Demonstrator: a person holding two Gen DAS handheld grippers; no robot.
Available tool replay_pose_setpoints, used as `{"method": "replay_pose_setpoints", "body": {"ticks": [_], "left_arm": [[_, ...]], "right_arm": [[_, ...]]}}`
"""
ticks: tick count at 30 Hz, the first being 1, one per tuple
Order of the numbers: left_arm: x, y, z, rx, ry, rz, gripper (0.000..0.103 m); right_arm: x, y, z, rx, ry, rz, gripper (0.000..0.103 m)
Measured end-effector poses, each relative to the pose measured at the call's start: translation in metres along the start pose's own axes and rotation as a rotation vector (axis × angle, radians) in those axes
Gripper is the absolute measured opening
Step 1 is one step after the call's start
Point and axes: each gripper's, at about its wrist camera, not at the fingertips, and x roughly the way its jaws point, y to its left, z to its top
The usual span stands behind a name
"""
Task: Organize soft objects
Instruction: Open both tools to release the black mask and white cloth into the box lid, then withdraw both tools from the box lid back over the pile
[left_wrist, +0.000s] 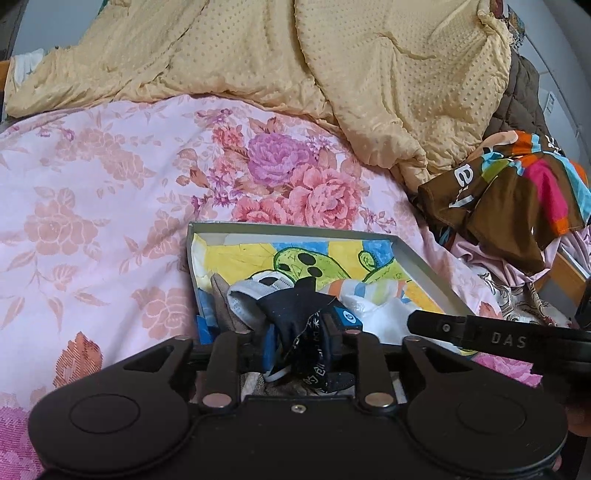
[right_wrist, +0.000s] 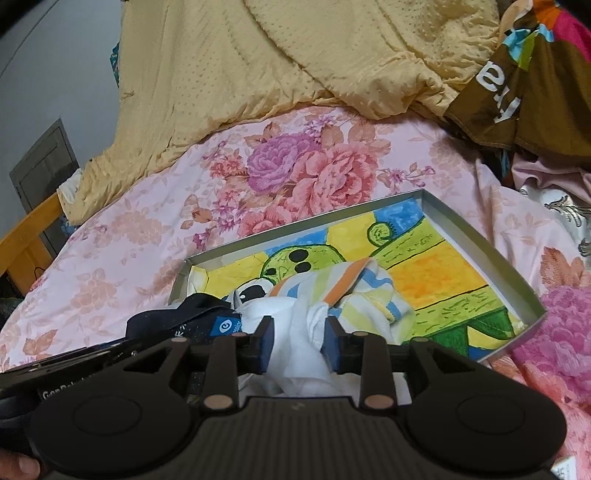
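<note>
The bed (left_wrist: 92, 192), under a pink floral sheet, carried everything. Beyond the shallow box (left_wrist: 436, 266) that lay on the sheet, a yellow dimpled quilt (left_wrist: 258, 55) was heaped across the far side of the bed. To the right of the box sat a crumpled pile of clothes topped by a brown, many-coloured garment (left_wrist: 509, 192).

The box itself, grey-rimmed and lined with a bright cactus drawing, held the soft things at its near end; its far half was bare.

The left tool (left_wrist: 301, 334) stood at the box's near left corner. A dark patterned sock (left_wrist: 295, 306) lay draped between its blue pads, with a grey-and-white sock (left_wrist: 247, 291) just beyond it inside the box. The jaws stood partly apart and the cloth hung slack, so the tool looked released rather than clenched.

The right tool (right_wrist: 298, 334) stood at the box's near edge, to the right of the dark sock. White cloth (right_wrist: 299, 325), joined to a striped orange, blue and yellow piece (right_wrist: 354, 284), bulged between its pads. These jaws too stood partly apart, and the fabric seemed to rest on the box floor, let go.

The step in hand appeared to be the drop: both items set into the box and freed. The next move would probably call for drawing each tool back and up without snagging loose cloth on the pads, then turning toward the clothes pile right of the box for another piece.
</note>
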Motion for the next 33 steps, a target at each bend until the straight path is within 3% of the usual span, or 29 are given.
{"method": "replay_pose_setpoints", "body": {"ticks": [4, 6, 8, 16, 30, 33], "left_arm": [[-0.011, -0.006, 0.001, 0.010, -0.020, 0.006, 0.040], [-0.020, -0.010, 0.000, 0.021, -0.038, 0.011, 0.052], [-0.031, -0.012, -0.001, 0.035, -0.059, 0.012, 0.058], [-0.068, -0.019, 0.001, 0.045, -0.116, 0.027, 0.070], [-0.115, -0.032, -0.022, 0.072, -0.115, 0.084, 0.091], [-0.125, -0.034, -0.027, 0.067, -0.114, 0.092, 0.092]], "right_arm": [[-0.016, -0.003, -0.001, -0.001, -0.027, -0.016, 0.050], [-0.027, -0.004, -0.001, -0.001, -0.044, -0.019, 0.059], [-0.038, -0.004, -0.002, -0.001, -0.061, -0.018, 0.066], [-0.081, -0.006, -0.008, -0.010, -0.123, -0.018, 0.084], [-0.131, 0.000, -0.043, -0.010, -0.142, -0.044, 0.098], [-0.142, 0.000, -0.052, 0.000, -0.141, -0.055, 0.099]]}}
